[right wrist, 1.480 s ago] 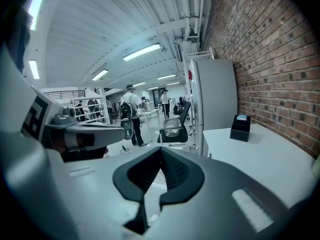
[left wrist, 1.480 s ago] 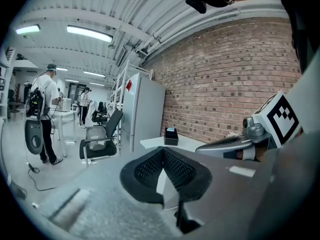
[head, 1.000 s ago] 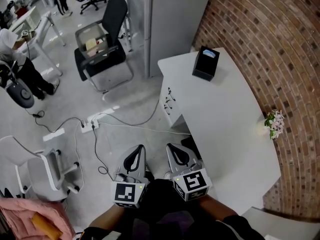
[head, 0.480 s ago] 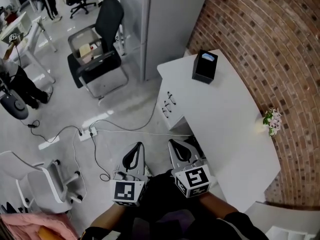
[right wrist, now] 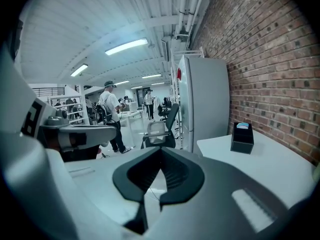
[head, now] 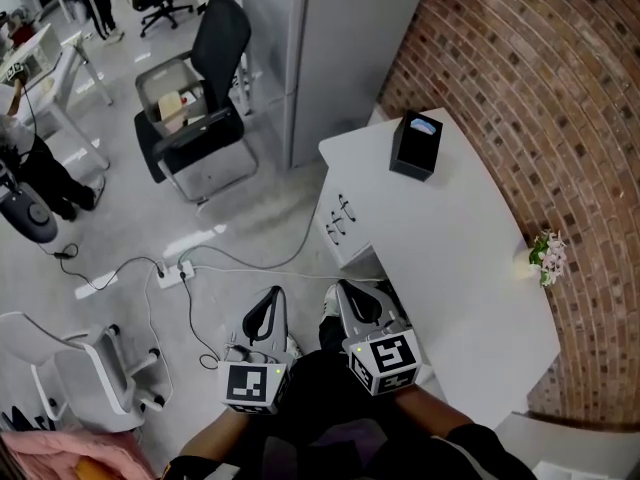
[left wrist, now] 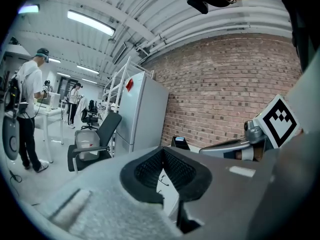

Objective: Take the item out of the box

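Black box [head: 414,148]: it stands on the white desk [head: 455,258], at the far corner, near the brick wall [head: 520,78]. I see it well apart from both my grippers.
Item [head: 424,126]: pale blue, showing at the box's open top, inside the box. I cannot tell what it is.
Left gripper [head: 272,300]: clenched, its jaws meeting at the tips with nothing between them. I hold it over the floor [head: 250,228], off the desk's near left edge.
Right gripper [head: 348,298]: clenched too, and empty. It sits just beside the left gripper, at the desk's near left edge, and points along the desk toward the box.
Flowers [head: 546,253]: a small bunch at the desk's right edge, against the wall.
Drawers [head: 340,220]: white, under the desk's left edge, with dark handles.
Cabinet [head: 330,38]: tall and grey, on the floor beyond the desk's far left corner.
Chair [head: 215,78]: black, left of the cabinet, with a grey bin [head: 170,93] on its seat.
Power strip [head: 172,271]: on the floor left of the desk, cables running from it.
Person [head: 35,158]: standing at the room's left side, only partly in my head view.
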Demonstrator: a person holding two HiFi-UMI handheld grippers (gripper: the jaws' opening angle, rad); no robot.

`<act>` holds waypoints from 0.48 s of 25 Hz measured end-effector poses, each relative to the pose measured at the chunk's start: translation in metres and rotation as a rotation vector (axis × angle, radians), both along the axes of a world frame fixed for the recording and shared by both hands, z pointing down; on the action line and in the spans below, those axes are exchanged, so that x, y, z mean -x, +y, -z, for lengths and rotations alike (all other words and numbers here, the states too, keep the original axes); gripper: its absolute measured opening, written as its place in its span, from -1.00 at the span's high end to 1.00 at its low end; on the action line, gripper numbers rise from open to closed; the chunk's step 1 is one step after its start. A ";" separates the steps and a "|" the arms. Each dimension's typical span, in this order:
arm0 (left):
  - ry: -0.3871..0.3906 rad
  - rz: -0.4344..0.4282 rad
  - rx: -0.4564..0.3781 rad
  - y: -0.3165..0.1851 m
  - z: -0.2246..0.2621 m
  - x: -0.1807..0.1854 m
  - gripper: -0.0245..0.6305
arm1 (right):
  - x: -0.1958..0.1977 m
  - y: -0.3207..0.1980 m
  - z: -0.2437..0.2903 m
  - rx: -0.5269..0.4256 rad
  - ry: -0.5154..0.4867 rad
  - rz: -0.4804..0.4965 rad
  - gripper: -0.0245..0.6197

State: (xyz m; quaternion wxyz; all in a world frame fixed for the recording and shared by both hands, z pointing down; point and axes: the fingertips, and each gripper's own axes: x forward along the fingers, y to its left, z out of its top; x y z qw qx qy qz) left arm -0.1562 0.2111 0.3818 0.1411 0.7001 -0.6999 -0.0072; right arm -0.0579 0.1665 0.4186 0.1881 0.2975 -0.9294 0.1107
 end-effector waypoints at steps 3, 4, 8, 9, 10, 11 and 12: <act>-0.006 0.019 0.018 -0.015 -0.007 0.008 0.92 | 0.008 -0.019 -0.006 0.009 0.004 0.013 0.92; -0.010 0.023 0.020 -0.021 -0.010 0.009 0.92 | 0.010 -0.026 -0.008 0.011 0.003 0.017 0.92; -0.015 0.029 0.023 -0.055 -0.016 0.011 0.92 | 0.015 -0.060 -0.012 0.017 -0.006 0.033 0.92; -0.017 0.028 0.027 -0.064 -0.017 0.011 0.92 | 0.016 -0.070 -0.012 0.019 -0.009 0.036 0.92; -0.021 0.022 0.032 -0.074 -0.018 0.010 0.92 | 0.016 -0.079 -0.012 0.020 -0.011 0.035 0.92; -0.025 0.013 0.038 -0.084 -0.019 0.008 0.92 | 0.015 -0.089 -0.013 0.021 -0.011 0.031 0.92; -0.026 0.005 0.043 -0.094 -0.019 0.007 0.92 | 0.014 -0.098 -0.014 0.021 -0.011 0.026 0.92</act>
